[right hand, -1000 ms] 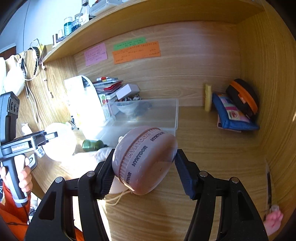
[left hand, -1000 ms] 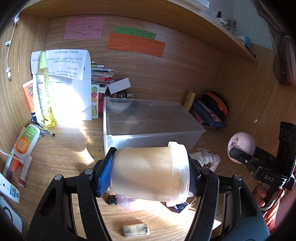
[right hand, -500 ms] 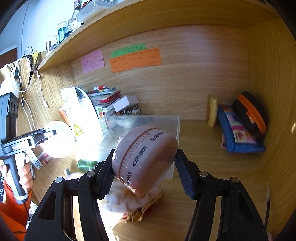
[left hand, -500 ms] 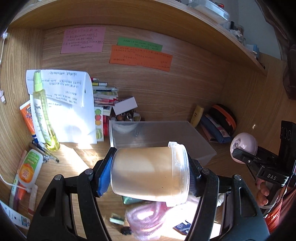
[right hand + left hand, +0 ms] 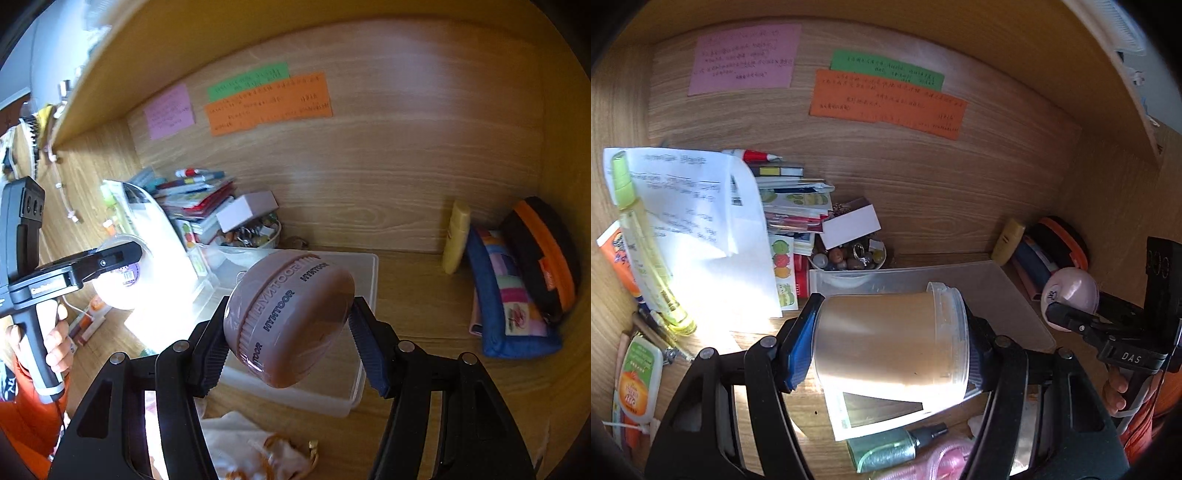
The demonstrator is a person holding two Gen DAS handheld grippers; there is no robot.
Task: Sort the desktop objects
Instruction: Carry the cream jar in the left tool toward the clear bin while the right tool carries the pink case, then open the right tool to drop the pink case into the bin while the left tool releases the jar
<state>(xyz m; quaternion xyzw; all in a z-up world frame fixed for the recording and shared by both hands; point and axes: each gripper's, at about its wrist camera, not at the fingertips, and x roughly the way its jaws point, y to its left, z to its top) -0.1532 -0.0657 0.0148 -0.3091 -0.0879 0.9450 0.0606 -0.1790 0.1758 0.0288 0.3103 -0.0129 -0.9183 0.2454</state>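
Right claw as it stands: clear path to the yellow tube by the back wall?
Probably not to grasp. The right claw is shut on the pink HYNTOOR case, so it's occupied. The bare desk up to the yellow tube looks unobstructed; the clear bin lies left of it.

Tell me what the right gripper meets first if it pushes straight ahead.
Probably the clear plastic bin: the right gripper, shut on the pink case, points over it toward the back wall. Depth is unclear.
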